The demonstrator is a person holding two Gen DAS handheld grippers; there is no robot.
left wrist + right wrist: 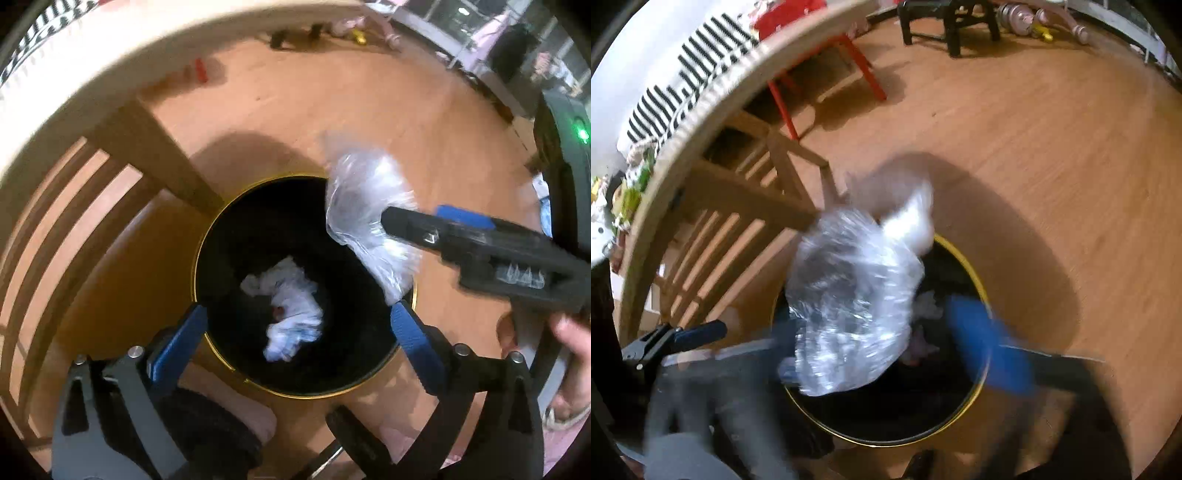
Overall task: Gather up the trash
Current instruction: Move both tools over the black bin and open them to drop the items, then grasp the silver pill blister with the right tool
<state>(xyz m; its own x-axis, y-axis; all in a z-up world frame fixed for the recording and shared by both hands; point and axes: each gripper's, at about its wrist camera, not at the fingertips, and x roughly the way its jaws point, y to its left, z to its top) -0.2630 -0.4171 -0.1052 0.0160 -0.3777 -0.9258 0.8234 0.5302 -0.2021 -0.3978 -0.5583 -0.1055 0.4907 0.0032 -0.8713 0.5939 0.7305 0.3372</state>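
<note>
Blue fingers (415,332) over bin (207,236); wooden floor (369,110).

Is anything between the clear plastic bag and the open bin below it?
Nothing visible blocks it. The clear plastic bag hangs over the black bin, whose mouth is open with only crumpled white trash at the bottom. The open left gripper flanks the rim.

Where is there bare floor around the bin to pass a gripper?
Bare wood floor lies on the far side of the black bin, up to the black stool. It is crowded by the wooden chair, and over the bin mouth by the plastic bag.
</note>
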